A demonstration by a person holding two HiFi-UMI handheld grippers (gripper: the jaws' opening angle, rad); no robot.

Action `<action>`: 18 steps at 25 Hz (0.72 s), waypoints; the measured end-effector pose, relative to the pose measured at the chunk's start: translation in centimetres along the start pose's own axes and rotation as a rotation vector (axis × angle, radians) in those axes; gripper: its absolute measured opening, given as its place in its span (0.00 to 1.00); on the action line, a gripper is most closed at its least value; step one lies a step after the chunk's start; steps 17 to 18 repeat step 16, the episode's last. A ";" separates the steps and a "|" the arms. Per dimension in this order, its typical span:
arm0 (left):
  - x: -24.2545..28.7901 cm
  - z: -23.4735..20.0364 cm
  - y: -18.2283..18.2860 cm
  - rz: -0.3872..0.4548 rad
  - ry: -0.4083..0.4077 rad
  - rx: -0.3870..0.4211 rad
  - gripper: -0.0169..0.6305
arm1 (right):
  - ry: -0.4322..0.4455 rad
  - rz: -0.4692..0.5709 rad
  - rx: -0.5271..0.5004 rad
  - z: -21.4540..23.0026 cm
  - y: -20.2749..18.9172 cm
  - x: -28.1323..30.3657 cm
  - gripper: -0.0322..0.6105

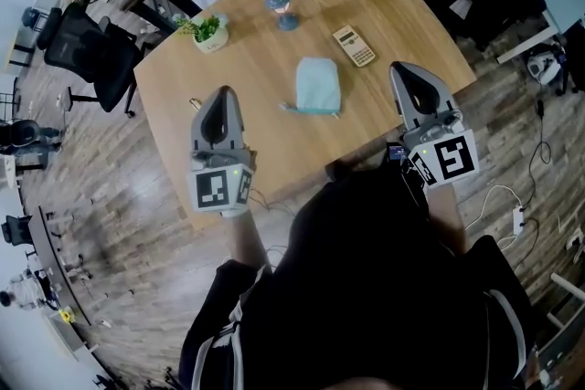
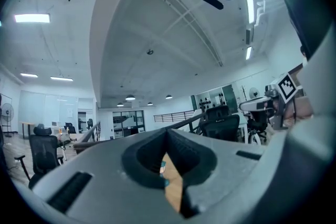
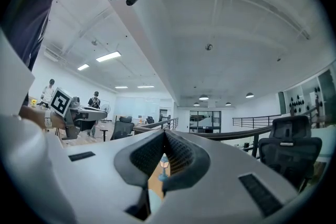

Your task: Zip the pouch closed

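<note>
**Head view:** wooden table (image 1: 265, 151) seen from above, w/ a pale teal pouch (image 1: 318, 85) lying flat near its middle. L gripper (image 1: 222, 92) and R gripper (image 1: 403, 68) hang over the table's near edge, one on each side of the pouch. Both are well apart from it, neither touching. Each has its marker cube (image 1: 219, 190) toward the person, tips pointing away across the table. Pouch's near edge looks darker, w/ small bits sticking out at both corners; can't tell if the zip is open or closed. Beyond the pouch are a calculator (image 1: 354, 46) to the right and a small blue lamp-like figure (image 1: 281, 9) farther back. A potted plant (image 1: 209, 31) sits at the back left corner. A black office chair (image 1: 87, 55) stands off the table's left side. Person's dark top (image 1: 384, 269) fills the bottom.

**Left gripper view:** L gripper's jaws are pressed together at the tips, nothing btw them. Thru the narrow gap lower down, a strip of wood tabletop shows. R gripper w/ its cube sits at the right edge, apart from this one. Another chair (image 2: 218, 123) stands behind, and ceiling lights (image 2: 32, 18) are overhead.

**Right gripper view:** R gripper's jaws are likewise pressed together and empty. The gap shows a bit of tabletop and the blue figure, far off. L gripper's cube is at the left edge. Two people (image 3: 51, 89) stand in the bkgd, too small for detail.
</note>
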State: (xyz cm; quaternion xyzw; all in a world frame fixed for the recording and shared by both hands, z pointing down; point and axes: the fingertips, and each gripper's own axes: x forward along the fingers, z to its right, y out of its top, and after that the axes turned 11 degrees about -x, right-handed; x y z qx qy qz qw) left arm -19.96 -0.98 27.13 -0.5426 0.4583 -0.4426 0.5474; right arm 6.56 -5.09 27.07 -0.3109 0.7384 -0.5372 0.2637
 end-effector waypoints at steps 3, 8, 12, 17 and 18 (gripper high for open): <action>-0.1 0.0 -0.3 -0.018 -0.005 0.003 0.03 | -0.001 -0.006 0.010 0.0 -0.2 0.2 0.07; 0.0 -0.2 -0.6 -0.035 -0.013 0.008 0.03 | 0.010 -0.013 0.015 -0.4 -0.3 0.8 0.07; 0.0 -0.4 -0.7 -0.040 -0.012 0.014 0.03 | 0.018 -0.014 0.018 -0.6 -0.4 1.2 0.07; -0.4 -0.7 -0.5 -0.046 -0.011 0.018 0.03 | 0.020 -0.018 0.024 -0.9 -0.2 1.4 0.07; -0.4 -0.7 -0.5 -0.046 -0.011 0.018 0.03 | 0.020 -0.018 0.024 -0.9 -0.2 1.4 0.07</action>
